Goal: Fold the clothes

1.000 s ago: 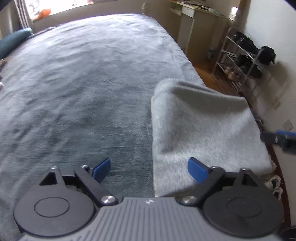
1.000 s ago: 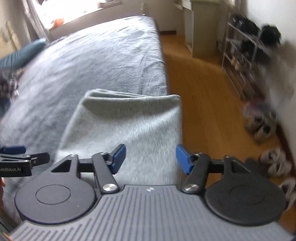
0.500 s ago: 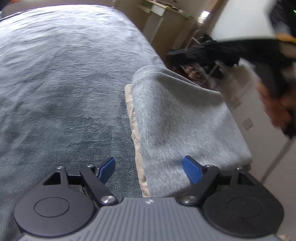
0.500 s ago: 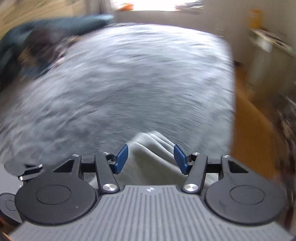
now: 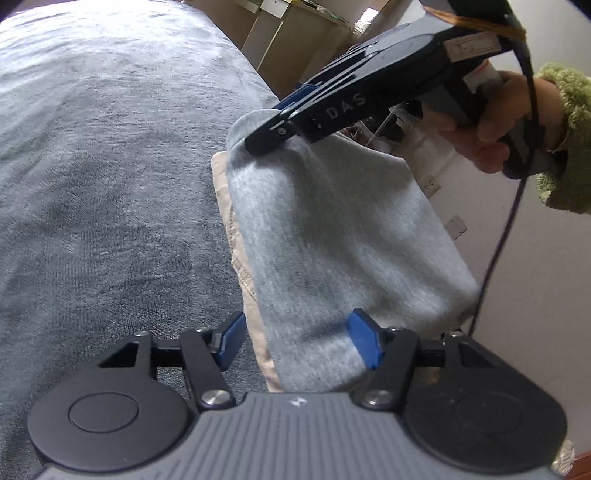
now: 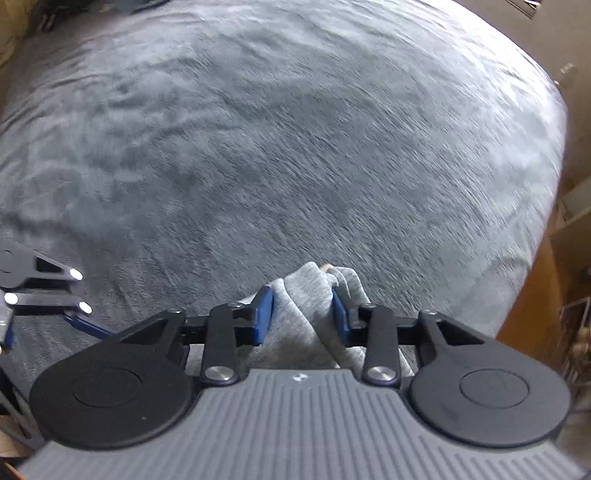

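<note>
A folded grey garment (image 5: 332, 229) lies on a beige layer (image 5: 236, 236) at the right edge of the grey bed blanket (image 5: 110, 184). My left gripper (image 5: 297, 341) straddles the garment's near end, its jaws closing. The right pad (image 5: 364, 343) touches the cloth; the left pad (image 5: 231, 339) stands apart over the blanket. My right gripper (image 5: 266, 136) comes down on the garment's far corner, held by a hand (image 5: 491, 122) in a green sleeve. In the right wrist view the gripper (image 6: 302, 314) is closing, with a bunched ridge of the grey garment (image 6: 314, 295) pinched between its pads.
The blanket (image 6: 295, 147) stretches wide to the left of the garment. A desk (image 5: 295, 22) stands past the bed's far corner. A white wall with sockets (image 5: 458, 225) runs close on the right, and a black cable (image 5: 498, 240) hangs there. Wooden floor (image 6: 535, 295) shows beside the bed.
The right gripper swung from the garment's near right side to its far corner and narrowed on bunched cloth. The left gripper sank, tilted down and narrowed around the garment's near end.
</note>
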`<act>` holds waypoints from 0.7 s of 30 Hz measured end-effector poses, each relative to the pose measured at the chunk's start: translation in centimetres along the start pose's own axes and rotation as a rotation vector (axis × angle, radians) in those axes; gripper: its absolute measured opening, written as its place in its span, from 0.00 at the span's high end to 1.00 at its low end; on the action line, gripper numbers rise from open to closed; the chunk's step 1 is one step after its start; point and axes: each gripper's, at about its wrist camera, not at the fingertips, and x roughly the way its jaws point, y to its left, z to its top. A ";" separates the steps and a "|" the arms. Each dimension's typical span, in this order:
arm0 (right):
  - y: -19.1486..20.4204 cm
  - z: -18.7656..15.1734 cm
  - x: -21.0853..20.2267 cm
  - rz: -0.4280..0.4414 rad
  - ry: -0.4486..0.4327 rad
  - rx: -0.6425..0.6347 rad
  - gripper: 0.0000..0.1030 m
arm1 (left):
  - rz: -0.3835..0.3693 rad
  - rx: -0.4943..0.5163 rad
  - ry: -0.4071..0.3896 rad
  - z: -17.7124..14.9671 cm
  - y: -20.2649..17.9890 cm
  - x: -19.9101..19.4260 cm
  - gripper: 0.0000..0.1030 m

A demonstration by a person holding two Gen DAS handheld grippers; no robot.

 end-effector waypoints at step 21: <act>-8.0 1.1 4.5 0.287 0.083 0.333 0.22 | -0.056 0.025 0.008 0.4 1.1 -0.1 0.41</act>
